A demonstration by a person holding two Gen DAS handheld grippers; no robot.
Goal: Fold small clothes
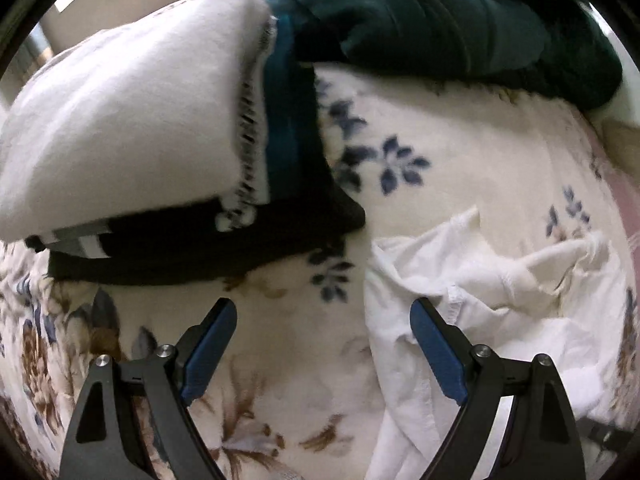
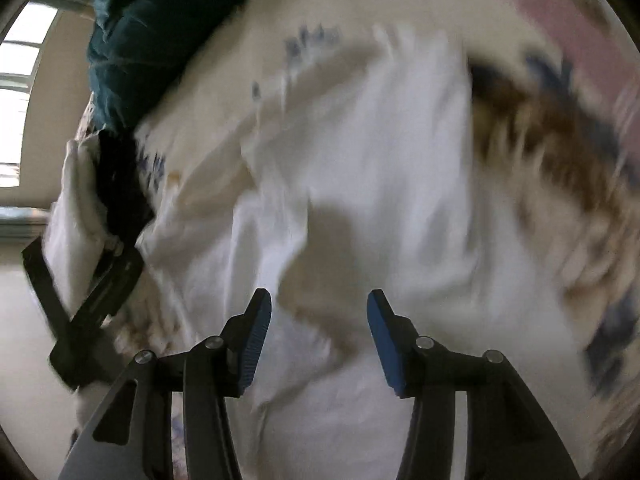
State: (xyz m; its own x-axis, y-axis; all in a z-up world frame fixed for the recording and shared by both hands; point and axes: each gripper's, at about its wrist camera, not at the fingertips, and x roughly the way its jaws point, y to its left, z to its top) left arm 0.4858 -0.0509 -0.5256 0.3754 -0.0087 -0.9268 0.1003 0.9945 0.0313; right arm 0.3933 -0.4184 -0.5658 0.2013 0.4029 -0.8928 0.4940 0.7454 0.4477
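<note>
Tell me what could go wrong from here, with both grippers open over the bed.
1. The white garment lies crumpled, so the right gripper might pinch several layers at once.
2. The right view is motion-blurred; closing now could miss the edge or catch the floral blanket.
3. The folded stack sits close ahead of the left gripper; a sweep could topple it.

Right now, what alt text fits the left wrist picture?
The open left gripper hovers over a cream floral blanket, with a crumpled white cotton garment to its right. A stack of folded white, teal and black clothes lies ahead left.
</note>
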